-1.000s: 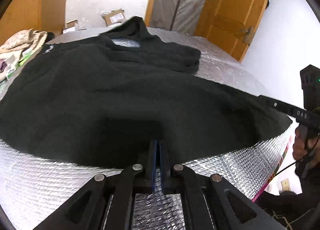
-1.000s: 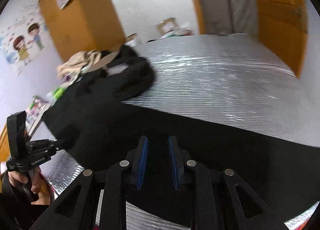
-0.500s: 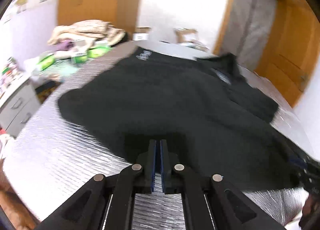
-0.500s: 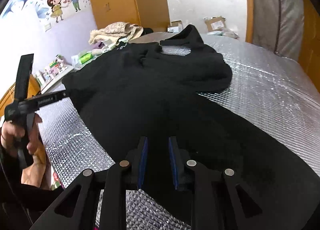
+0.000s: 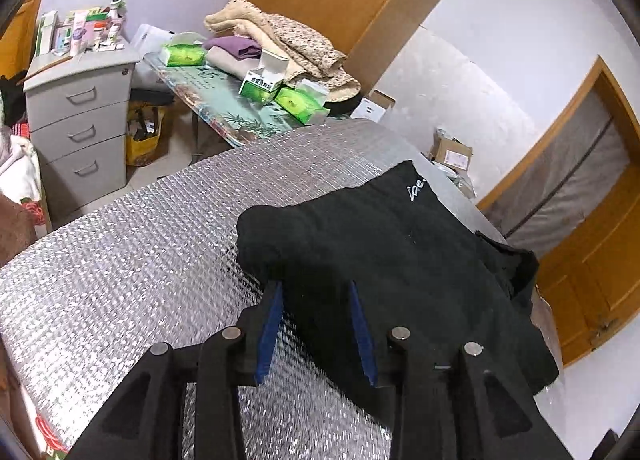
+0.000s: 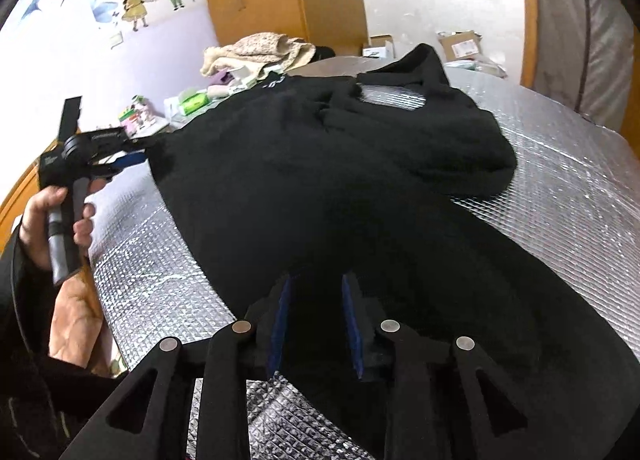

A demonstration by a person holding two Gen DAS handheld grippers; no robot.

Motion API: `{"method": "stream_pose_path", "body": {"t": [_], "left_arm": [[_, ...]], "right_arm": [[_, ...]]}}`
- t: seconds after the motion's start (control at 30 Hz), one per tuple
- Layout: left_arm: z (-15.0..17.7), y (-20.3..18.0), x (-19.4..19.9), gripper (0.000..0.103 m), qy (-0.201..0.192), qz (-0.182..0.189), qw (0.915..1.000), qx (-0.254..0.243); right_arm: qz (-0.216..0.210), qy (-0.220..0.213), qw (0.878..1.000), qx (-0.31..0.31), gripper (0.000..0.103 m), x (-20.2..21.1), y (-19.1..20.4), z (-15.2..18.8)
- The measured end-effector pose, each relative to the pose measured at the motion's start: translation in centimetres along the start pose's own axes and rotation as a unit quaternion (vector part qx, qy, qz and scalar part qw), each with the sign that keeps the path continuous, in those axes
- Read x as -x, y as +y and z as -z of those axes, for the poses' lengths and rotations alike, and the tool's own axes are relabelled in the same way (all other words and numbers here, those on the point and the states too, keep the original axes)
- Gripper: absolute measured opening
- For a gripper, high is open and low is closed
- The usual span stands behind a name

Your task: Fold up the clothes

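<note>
- The black garment (image 6: 320,180) lies spread over the silver quilted surface (image 5: 140,252), one sleeve doubled across its far end; this fits a fold part-made, or a spreading-out before one; I cannot tell which
- The left claw (image 5: 316,324) stands with jaws apart at the garment's near corner, cloth lying between them but not pinched; the right claw (image 6: 314,320) is likewise parted over the hem
- Any grasp to come calls for closing on the edge alone, not the foil beneath
- The cloth looks thick, soft, matte; white lettering (image 5: 416,189) shows at one edge
</note>
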State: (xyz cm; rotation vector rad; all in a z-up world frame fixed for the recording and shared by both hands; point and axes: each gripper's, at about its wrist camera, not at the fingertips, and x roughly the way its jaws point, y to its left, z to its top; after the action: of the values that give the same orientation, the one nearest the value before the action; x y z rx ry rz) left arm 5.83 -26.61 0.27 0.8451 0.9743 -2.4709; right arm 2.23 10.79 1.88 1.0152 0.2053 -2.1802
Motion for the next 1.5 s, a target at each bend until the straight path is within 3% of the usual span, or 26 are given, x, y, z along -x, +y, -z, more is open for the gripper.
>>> {"method": "stream_pose_path", "body": {"t": [0.2, 0.27, 0.4, 0.43, 0.53, 0.73, 0.87, 1.1, 1.17, 1.2, 1.33, 1.5], "left_arm": [[-0.6, -0.3, -2.7, 0.034, 0.019, -0.025, 0.9994, 0.012], [-0.6, -0.5, -2.5, 0.024, 0.019, -0.029, 0.9994, -0.001], [-0.3, -0.5, -2.0, 0.015, 0.018, -0.036, 0.999, -0.019], [-0.2, -0.4, -1.7, 0.014, 0.017, -0.038, 0.9989, -0.022], [0.2, 0.0, -0.5, 0.013, 0.012, -0.043, 0.9987, -0.026], [1.7, 1.7, 3.1, 0.012, 0.001, -0.066, 0.9971, -0.038], [2.9, 3.2, 4.0, 0.013, 0.014, -0.079, 0.996, -0.039], [3.3, 2.4, 6.4, 0.014, 0.003, -0.078, 0.995, -0.063], [3.2, 2.1, 7.0, 0.015, -0.008, -0.081, 0.9946, -0.065], [3.1, 2.0, 7.2, 0.015, -0.011, -0.083, 0.9944, -0.064], [3.1, 2.3, 7.0, 0.015, 0.003, -0.104, 0.9929, -0.058], [3.1, 2.8, 6.6, 0.017, 0.021, -0.131, 0.9899, -0.05]], "right_arm": [[-0.016, 0.009, 0.999, 0.046, 0.036, 0.2, 1.5, 0.1], [-0.02, 0.015, 0.998, 0.064, 0.037, 0.1, 2.1, 0.3], [-0.014, 0.037, 0.994, 0.098, 0.037, -0.8, 3.2, 1.0], [-0.01, 0.037, 0.994, 0.102, 0.035, -0.8, 3.3, 1.1], [-0.007, 0.039, 0.994, 0.106, 0.006, -0.7, 3.0, 1.2], [-0.05, 0.066, 0.989, 0.123, 0.005, 0.4, 2.4, 2.0], [-0.085, 0.086, 0.983, 0.138, 0.005, 1.3, 2.1, 2.7], [-0.079, 0.048, 0.992, 0.091, 0.009, 3.1, 0.0, 1.6], [-0.068, 0.034, 0.995, 0.059, 0.024, 2.8, -0.8, 1.0], [-0.062, 0.026, 0.997, 0.043, 0.025, 2.7, -1.3, 0.7], [-0.037, -0.003, 0.999, -0.02, 0.025, 2.1, -3.0, -0.6], [-0.019, 0.016, 0.999, -0.021, 0.025, 0.6, -3.5, -0.6]]}}
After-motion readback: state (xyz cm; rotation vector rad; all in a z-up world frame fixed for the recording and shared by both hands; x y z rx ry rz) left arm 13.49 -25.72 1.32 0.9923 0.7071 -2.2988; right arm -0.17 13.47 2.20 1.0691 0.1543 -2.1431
